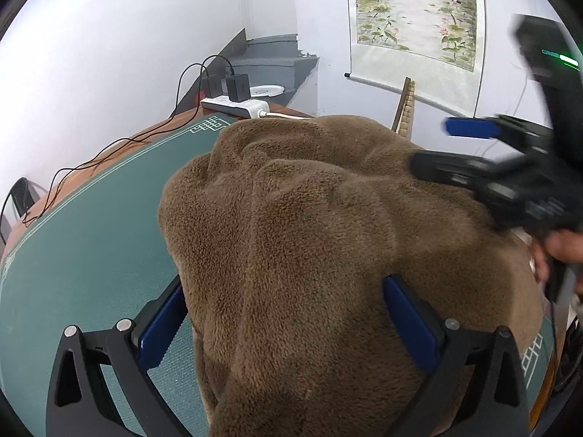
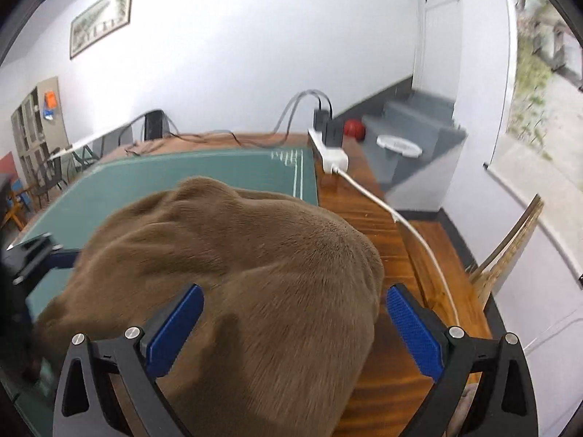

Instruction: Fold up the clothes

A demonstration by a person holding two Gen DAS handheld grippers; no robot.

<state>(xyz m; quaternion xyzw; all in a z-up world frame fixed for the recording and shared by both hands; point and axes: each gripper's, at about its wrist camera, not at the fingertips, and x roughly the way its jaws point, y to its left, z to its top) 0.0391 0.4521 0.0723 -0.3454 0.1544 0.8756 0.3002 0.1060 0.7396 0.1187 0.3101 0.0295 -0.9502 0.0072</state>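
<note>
Right up close, the left tool (image 1: 280,324) stands wide open, its blue pads either side of the near end of the brown fleece garment (image 1: 309,225), not pinching it. The right tool (image 2: 295,327) is spread wide as well, poised over the fleece's right side with nothing clamped.

The garment lies heaped in a soft mound on the green mat (image 1: 83,255), its right edge spilling onto the bare wood of the tabletop (image 2: 368,215). It looks thick, plush and limp: light enough to lift, I'd say, but floppy, so it should sag and bunch rather than hold a crease. The pile looks grippy, not slick. A hem or corner at the mound's near edge seems the best hold; a pinch mid-heap would likely catch several layers.

Beyond the fleece, the mat runs on with pale border lines. Past that, a white power strip (image 1: 237,105) with black chargers sits on the wood, cables trailing off. Behind it, grey steps, white walls and a hanging scroll painting (image 1: 415,11).
</note>
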